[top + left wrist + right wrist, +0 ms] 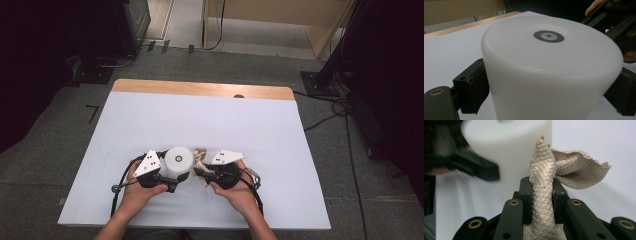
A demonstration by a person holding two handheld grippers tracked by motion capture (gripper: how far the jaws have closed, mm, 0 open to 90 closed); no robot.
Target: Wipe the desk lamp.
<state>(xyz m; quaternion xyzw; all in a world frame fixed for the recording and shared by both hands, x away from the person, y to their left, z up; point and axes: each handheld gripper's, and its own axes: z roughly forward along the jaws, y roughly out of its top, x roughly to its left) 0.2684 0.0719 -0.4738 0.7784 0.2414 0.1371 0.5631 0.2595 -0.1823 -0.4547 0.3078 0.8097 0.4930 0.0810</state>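
we see a desk (150, 120) with a white cover, and a strip of bare wood shows along its far edge. two hands come in from the bottom of the high view, and each one holds a gripper.

on the left, the left hand (137, 192) holds the left gripper (172, 181) low on the near middle of the desk. its grey three-cornered plate sits on top. its jaws are on the two sides of a white cylinder (179, 161). in the left gripper view, one black pad (475, 87) touches the left wall of the white cylinder (549, 75) and the other pad sits at its right wall. so the jaws are clamped on the cylinder. the cylinder stands upright on the desk, and it has a small grey ring in the middle of its flat top.

just to the right of the cylinder is a beige quilted cloth (201, 159). it sits between the cylinder and the right gripper (200, 174), close to both.

on the right, the right hand (235, 192) holds the right gripper. in the right gripper view, the beige quilted cloth (544, 182) stands up between the two black jaws, and the jaws are squeezed together on it. one part of the cloth points up, and a loose flap bends out to the right. the white cylinder (511, 152) is right behind the cloth, and we cannot tell if they touch. the left gripper shows as a dark blur at the left side of that view.
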